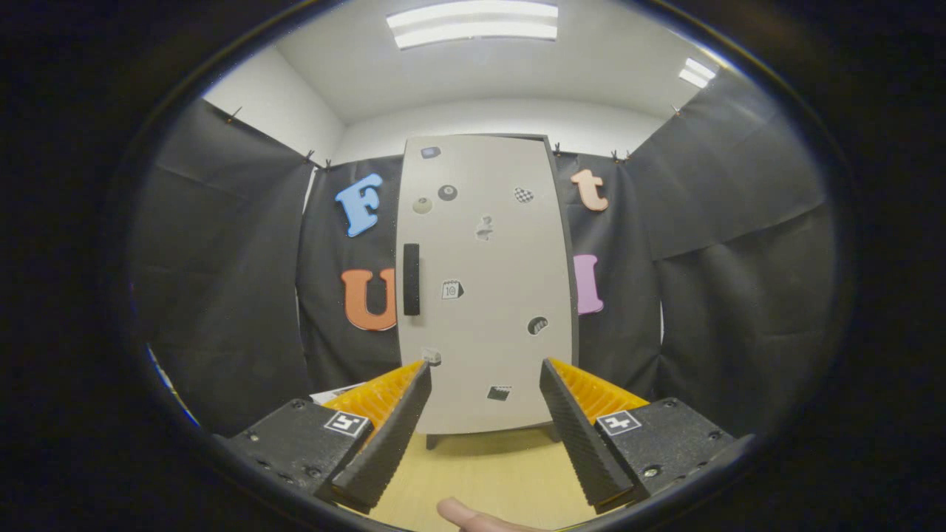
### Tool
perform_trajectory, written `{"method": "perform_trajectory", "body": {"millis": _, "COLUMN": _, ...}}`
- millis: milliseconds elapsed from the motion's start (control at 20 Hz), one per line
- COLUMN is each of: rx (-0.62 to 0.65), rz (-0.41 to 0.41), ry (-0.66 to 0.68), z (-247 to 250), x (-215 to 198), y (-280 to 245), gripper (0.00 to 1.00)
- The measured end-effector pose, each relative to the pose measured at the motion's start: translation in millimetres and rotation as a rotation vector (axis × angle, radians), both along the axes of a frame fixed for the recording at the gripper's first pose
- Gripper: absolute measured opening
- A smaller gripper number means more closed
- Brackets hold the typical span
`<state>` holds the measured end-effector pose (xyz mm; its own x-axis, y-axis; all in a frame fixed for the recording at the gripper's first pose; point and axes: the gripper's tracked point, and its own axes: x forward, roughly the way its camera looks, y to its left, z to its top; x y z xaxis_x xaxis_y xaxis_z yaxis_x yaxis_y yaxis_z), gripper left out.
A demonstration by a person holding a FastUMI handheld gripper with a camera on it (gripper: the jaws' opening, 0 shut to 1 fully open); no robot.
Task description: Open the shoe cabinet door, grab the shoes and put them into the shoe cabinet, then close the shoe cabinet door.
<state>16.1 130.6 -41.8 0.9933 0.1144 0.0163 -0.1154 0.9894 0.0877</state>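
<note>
Two fingers of the gripper (pixel 484 414) stand wide apart, holding nothing. The cabinet (pixel 484 295) stands far ahead, door shut, handle (pixel 412 279) at its left. This fits before opening or after closing; shoes perhaps inside.

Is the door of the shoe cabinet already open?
No, the shoe cabinet door is shut flat, its black handle untouched, beyond the open gripper.
</note>
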Motion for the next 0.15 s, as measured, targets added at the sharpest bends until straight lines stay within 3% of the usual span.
{"method": "perform_trajectory", "body": {"millis": 150, "rx": -0.002, "rz": 0.002, "ry": 0.01, "z": -3.5, "x": -0.3, "y": -1.2, "gripper": 0.97}}
